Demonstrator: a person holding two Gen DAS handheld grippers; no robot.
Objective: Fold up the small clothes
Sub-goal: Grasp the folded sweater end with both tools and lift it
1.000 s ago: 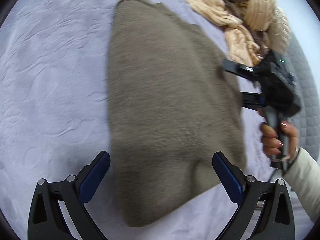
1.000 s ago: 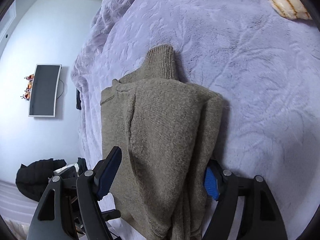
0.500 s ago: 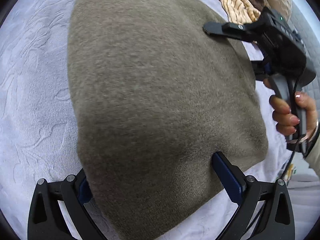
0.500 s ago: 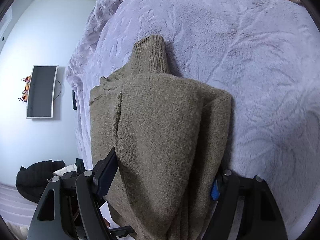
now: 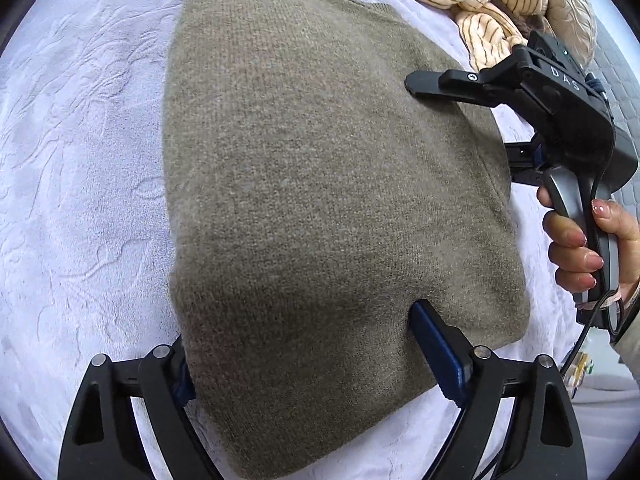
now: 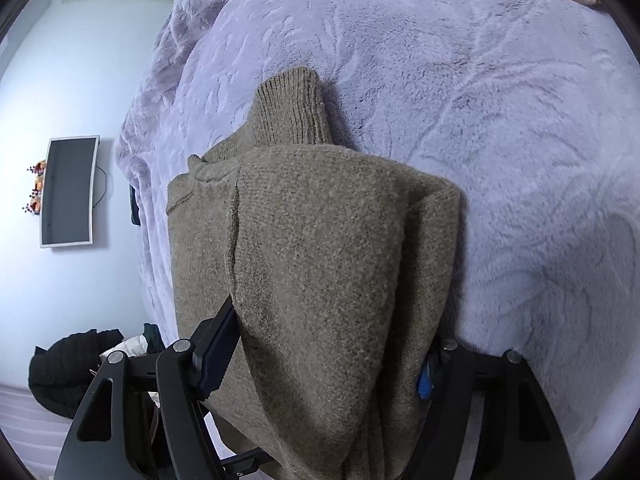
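Note:
A folded olive-brown knit sweater [image 5: 320, 184] lies on a lavender plush blanket [image 5: 80, 160]. My left gripper [image 5: 304, 344] is open, its fingers straddling the sweater's near end, with cloth lying between and over them. My right gripper [image 6: 328, 348] is also open, straddling the sweater's [image 6: 320, 260] side edge; its ribbed cuff [image 6: 292, 108] points away. The right gripper also shows in the left wrist view [image 5: 472, 120], one finger above the fabric and one below its edge.
A pile of cream and striped clothes [image 5: 492, 4] lies at the far right of the blanket. In the right wrist view a wall monitor [image 6: 70, 192] and a dark jacket [image 6: 68, 372] on the floor lie beyond the bed edge.
Both grippers have pushed further onto the sweater, so fabric now covers my left gripper's left finger. The right gripper has slid in along the sweater's side.

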